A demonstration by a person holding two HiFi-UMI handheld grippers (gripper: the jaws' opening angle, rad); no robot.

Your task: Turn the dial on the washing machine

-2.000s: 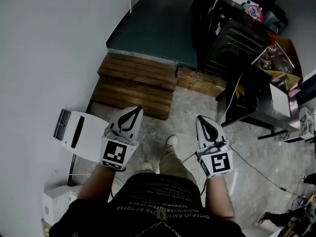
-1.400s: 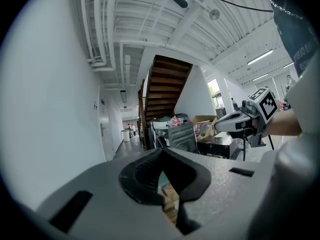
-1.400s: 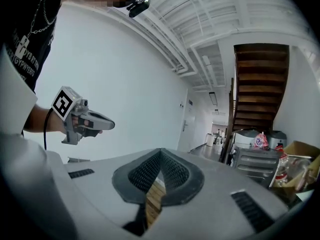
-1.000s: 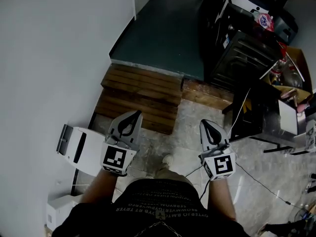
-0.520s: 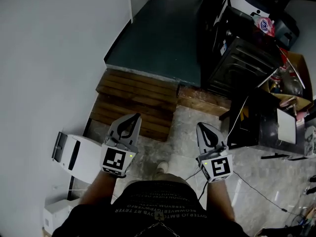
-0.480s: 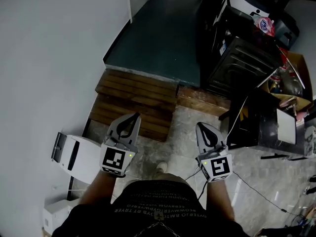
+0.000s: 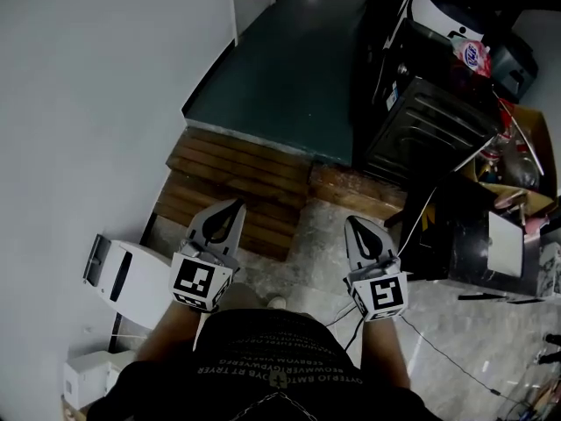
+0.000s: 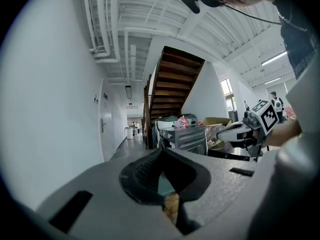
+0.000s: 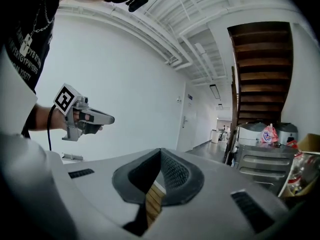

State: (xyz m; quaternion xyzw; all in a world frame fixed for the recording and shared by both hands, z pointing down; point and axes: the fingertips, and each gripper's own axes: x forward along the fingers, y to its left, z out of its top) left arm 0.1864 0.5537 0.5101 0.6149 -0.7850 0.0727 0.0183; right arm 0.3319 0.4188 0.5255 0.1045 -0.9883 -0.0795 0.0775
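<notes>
Grippers both clenched, nothing in either: I hold my left gripper and right gripper out level, side by side and well apart, jaw tips meeting. Beyond them, wooden steps meet the green floor. White box lies near left, by the wall. Black rack stands far right. The white unit just behind it may be the washer. Dial too small for me to tell.
</notes>
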